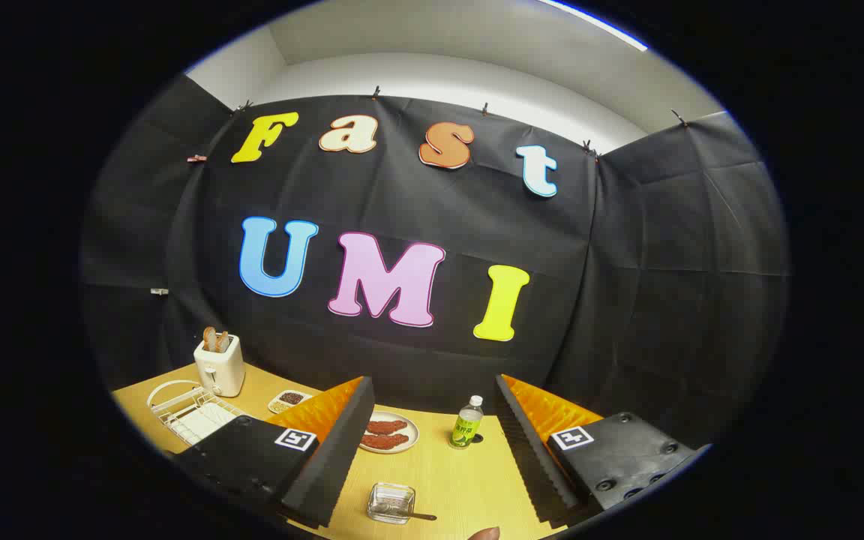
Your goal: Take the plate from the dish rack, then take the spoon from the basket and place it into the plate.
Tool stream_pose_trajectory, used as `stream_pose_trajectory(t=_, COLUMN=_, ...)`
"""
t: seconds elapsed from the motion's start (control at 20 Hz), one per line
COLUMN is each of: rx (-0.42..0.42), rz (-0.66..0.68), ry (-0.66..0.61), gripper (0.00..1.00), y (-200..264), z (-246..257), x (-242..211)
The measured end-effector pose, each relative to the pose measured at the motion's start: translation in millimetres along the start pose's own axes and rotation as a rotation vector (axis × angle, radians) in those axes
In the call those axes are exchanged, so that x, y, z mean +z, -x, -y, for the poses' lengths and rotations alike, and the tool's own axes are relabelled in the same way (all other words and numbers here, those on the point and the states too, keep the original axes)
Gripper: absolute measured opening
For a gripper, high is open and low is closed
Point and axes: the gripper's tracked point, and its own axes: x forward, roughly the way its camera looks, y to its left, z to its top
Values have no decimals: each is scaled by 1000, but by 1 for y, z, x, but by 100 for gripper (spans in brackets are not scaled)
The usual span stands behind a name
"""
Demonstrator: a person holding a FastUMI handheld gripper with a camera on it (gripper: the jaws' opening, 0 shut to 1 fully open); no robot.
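Bottle [466,423] and a plate [389,433] of what looks like meat sit beyond the wide-open, empty gripper [432,450]. Spoon [411,514] lies in a clear basket [391,502] between the fingers; dish rack [190,412] and toaster [219,364] off left.

The table [447,480] was yellow wood-grain, the toaster [220,367] cream, the dish rack [188,412] white, the bottle [466,424] green-labelled
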Motion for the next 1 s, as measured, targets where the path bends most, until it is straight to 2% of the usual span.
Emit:
stream_pose_trajectory(t=0.75, rx=42, rz=20, ry=49, gripper=97, y=1, z=-25, x=7)
stream_pose_trajectory(t=1.0, rx=68, rz=2, ry=26, gripper=97, y=-2, z=-38, x=4)
